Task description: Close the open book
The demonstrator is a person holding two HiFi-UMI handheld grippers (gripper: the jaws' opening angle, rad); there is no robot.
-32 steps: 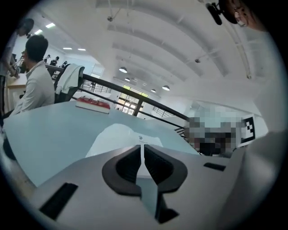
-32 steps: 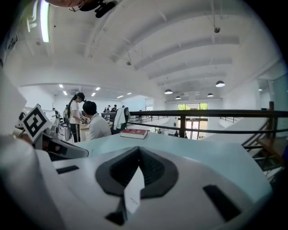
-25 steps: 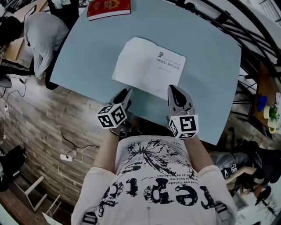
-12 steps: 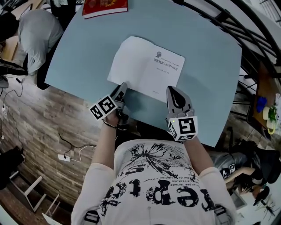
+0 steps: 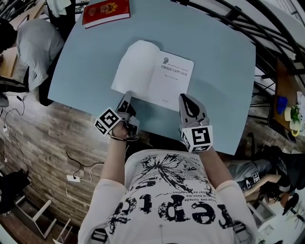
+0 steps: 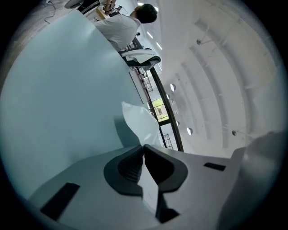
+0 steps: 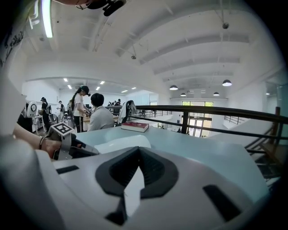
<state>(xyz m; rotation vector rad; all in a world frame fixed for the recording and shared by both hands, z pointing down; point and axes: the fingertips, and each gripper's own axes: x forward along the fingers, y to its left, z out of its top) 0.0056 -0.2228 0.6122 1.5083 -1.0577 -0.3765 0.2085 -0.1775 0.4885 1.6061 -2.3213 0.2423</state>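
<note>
Since a second ago the left gripper (image 5: 126,96) has gone forward from the table's near edge to the near left corner of the open book (image 5: 155,74), and its marker cube has rolled over to the left. Its jaws have just been closing, and in the left gripper view they are now pressed together on the corner of the left page (image 6: 141,121). That page rises curled off the blue table (image 5: 224,86) just past the jaw tips. The right gripper (image 5: 185,96) has kept its place.

At the far left of the head view a person in a grey top (image 5: 40,43) sits beside the table, over a wood-plank floor (image 5: 52,138). A red book (image 5: 106,9) lies shut at the table's far left edge, well apart from the open book.

The open book lies flat near the middle of the table, its right page carrying a few lines of print too small to read.

The right gripper rests to the right of the left one, near the table's front edge and just short of the book's near right corner, without touching it. The right gripper view shows its jaws together with nothing between them.

At the far right, black curved railings (image 5: 274,52) run past the table.
</note>
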